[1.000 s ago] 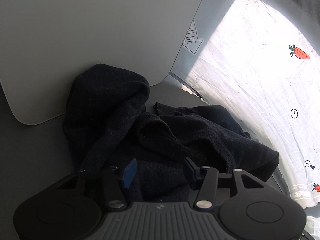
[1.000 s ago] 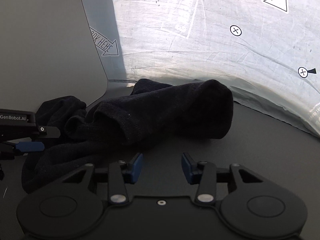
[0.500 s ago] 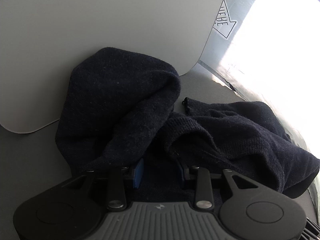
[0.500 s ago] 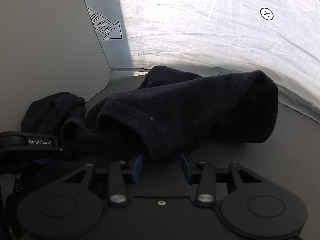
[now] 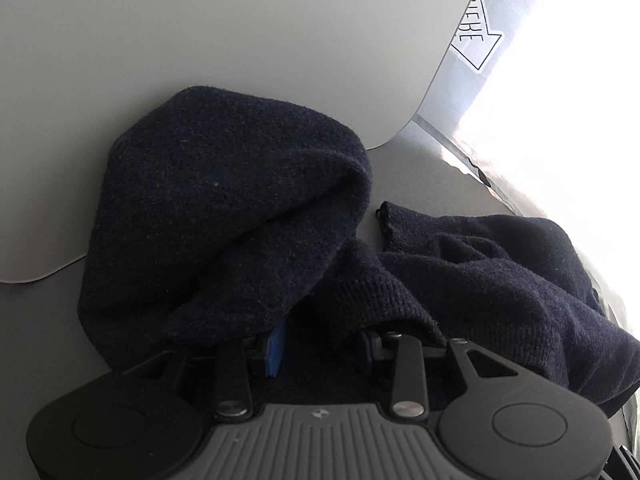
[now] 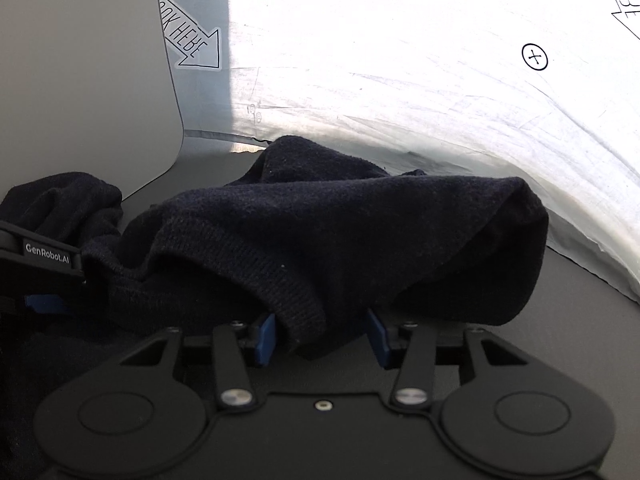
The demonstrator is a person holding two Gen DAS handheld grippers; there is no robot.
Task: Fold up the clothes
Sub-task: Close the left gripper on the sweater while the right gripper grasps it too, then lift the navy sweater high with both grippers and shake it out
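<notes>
The dark knit sweater [image 6: 340, 232] lies crumpled on the grey table [image 6: 580, 320], soft and limp. Its ribbed hem [image 6: 296, 300], the firmest hold, sits between the closing jaws of the right gripper [image 6: 322, 336]. The left gripper [image 5: 320, 344] has knit between its parted jaws; whether it pinches cannot be told.

We read "GenRobot.AI" in white on the black arm of the left gripper [image 6: 44, 258], at the left edge of the right wrist view. An arrow sticker [image 6: 192, 46] on the white sheet [image 6: 400, 80] shows "OK HEBE", 1st letters hidden behind the grey panel [image 6: 80, 80]. Top right, another arrow [image 6: 624, 0] reads "HEBE". A circled x mark [image 6: 535, 56] sits btwn them. In the left wrist view the arrow [image 5: 474, 40] shows "HEBE".
</notes>
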